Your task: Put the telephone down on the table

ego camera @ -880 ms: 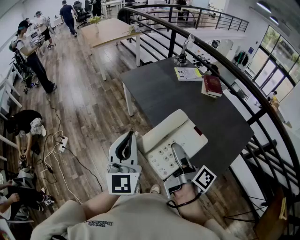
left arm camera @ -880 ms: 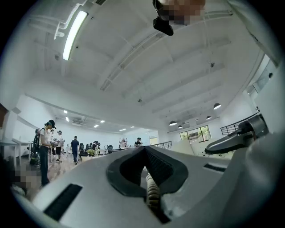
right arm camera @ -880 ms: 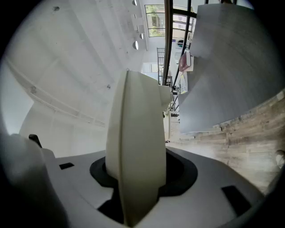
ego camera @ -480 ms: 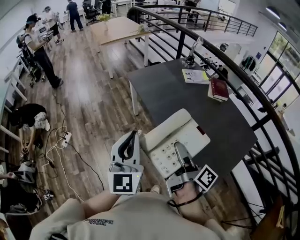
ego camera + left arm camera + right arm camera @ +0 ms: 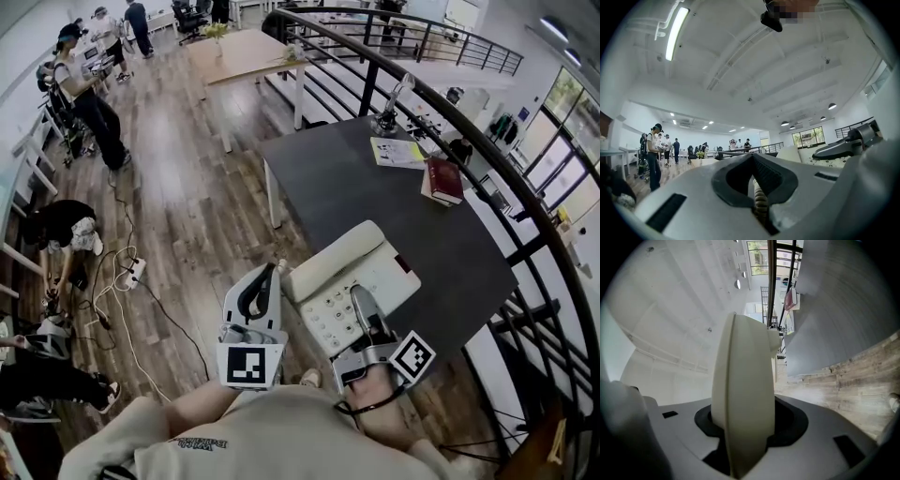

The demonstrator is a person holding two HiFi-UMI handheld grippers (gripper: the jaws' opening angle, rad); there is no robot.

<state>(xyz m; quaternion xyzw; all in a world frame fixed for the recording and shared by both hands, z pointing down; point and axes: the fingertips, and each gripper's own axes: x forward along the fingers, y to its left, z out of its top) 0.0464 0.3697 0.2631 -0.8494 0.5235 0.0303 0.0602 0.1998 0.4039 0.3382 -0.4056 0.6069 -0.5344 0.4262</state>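
Head view — right gripper grips telephone, perhaps aloft.

Red book just beside leaflet; power strip on wood floor.

Pale, perhaps beige shirt, white hand-held grippers

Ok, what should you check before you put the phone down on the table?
1. Grip: ok. The right gripper has its jaws clamped on the telephone.
2. Handset seated on the telephone: ok.
3. Landing spot: ok. The near part of the table is bare; the book and papers lie at the far end.
4. Telephone fully over the table: cannot tell; it hangs near the table's near edge.
5. Left gripper out of the way: ok, beside the telephone, jaws shut, empty.
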